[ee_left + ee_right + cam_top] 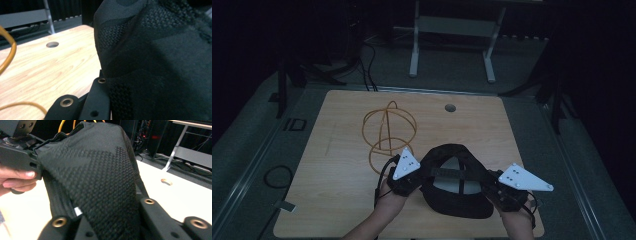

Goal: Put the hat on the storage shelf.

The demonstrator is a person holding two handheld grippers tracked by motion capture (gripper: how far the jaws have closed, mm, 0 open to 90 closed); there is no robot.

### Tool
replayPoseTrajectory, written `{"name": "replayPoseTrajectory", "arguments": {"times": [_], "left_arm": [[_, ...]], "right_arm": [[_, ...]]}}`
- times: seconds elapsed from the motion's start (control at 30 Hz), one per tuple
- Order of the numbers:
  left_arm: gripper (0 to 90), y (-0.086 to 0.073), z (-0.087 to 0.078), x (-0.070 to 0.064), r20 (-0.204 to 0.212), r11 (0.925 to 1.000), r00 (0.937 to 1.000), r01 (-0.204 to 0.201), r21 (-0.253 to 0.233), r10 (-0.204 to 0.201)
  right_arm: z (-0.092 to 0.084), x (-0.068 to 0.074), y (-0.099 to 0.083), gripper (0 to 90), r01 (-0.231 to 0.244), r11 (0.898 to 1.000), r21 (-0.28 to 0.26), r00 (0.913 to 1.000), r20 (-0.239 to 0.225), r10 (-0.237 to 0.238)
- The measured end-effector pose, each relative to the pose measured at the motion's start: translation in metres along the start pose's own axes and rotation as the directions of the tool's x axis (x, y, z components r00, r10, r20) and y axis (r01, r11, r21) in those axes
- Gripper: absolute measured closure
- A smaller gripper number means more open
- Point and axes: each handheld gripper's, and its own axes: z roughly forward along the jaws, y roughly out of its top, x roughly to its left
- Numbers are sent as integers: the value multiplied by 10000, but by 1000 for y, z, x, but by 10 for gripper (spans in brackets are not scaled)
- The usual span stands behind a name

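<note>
A black cap [457, 182] hangs upside down over the table's [337, 165] near edge. The left gripper [412, 176] is clamped on its side; the right gripper [496, 186] pinches the opposite side. Keeping an even pull should prevent slipping.

A light wooden table [337, 200] carries a coiled orange cord [387, 132] and a black cap [457, 192].
</note>
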Motion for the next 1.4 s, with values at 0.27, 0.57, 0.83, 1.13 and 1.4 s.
{"name": "replayPoseTrajectory", "arguments": {"times": [0.27,0.57,0.83,1.13,1.4], "left_arm": [[896,13,-5,-5,314,9991,9992,-231,-358,243],[896,32,-8,-15,354,9932,9945,-963,-657,987],[896,36,-13,-14,366,9861,9895,-1355,-958,1395],[895,34,-23,1,814,9766,9829,-1513,-1527,1650],[894,30,-28,15,2844,9494,9173,-2183,-2259,2786]], "right_arm": [[-12,0,-8,513,117,9999,26,9987,-501,-116],[-29,-3,-23,354,103,9993,348,9923,-1237,-59],[-43,-1,-33,294,332,9984,457,9839,-1771,-246],[-76,-11,-35,315,310,9993,-184,9674,-2510,-347],[-71,-23,-17,379,1095,9933,-360,9717,-2064,-1146]]}}
